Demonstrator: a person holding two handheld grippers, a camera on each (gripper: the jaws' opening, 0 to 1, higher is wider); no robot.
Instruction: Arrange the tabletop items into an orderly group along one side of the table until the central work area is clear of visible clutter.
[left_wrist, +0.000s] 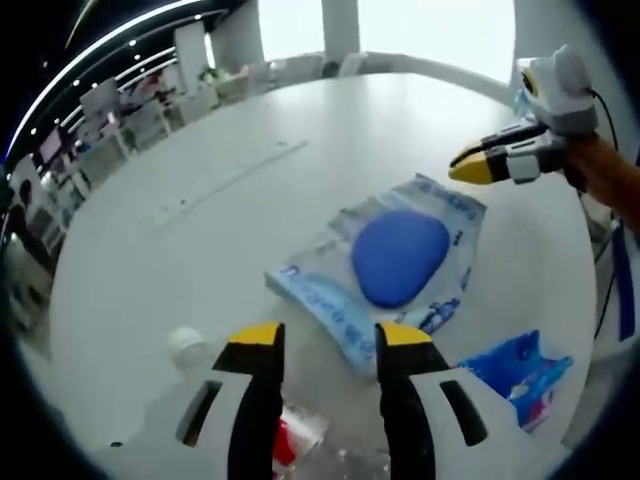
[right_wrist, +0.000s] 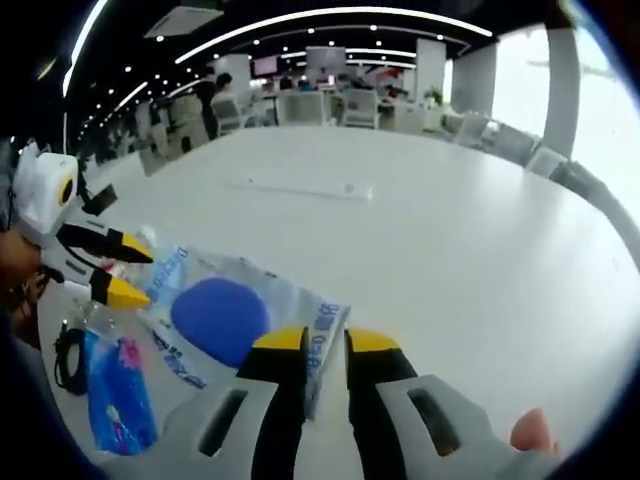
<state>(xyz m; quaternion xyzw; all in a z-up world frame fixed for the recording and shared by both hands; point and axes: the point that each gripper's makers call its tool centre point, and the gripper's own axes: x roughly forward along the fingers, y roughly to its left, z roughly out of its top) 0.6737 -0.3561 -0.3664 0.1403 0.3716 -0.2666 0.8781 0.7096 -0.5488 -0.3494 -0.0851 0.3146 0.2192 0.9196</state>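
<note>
Table (left_wrist: 300, 130): big white top, mostly bare; thin strip inset (right_wrist: 300, 188) well beyond the pouch.
Clear pouch (left_wrist: 385, 265): flat on the table, blue print on the edges, round blue pad inside (left_wrist: 400, 257). All places below are relative to it.
Left gripper (left_wrist: 330, 335): yellow-tipped jaws spread, hovering just short of the pouch's near edge, pinching nothing.
Right gripper (right_wrist: 325, 340): jaws parted by a narrow gap, tips at the pouch's corner edge; cannot tell if touching it.
Blue packet (left_wrist: 520, 375): just beside the pouch, apart from it, crumpled.
White cap (left_wrist: 186, 345): near the pouch, off the left gripper's outer jaw.
Red-and-clear wrapper (left_wrist: 295, 435): close by the pouch, partly hidden by the left jaws.
Black cable (right_wrist: 68, 355): past the blue packet, away from the pouch.
</note>
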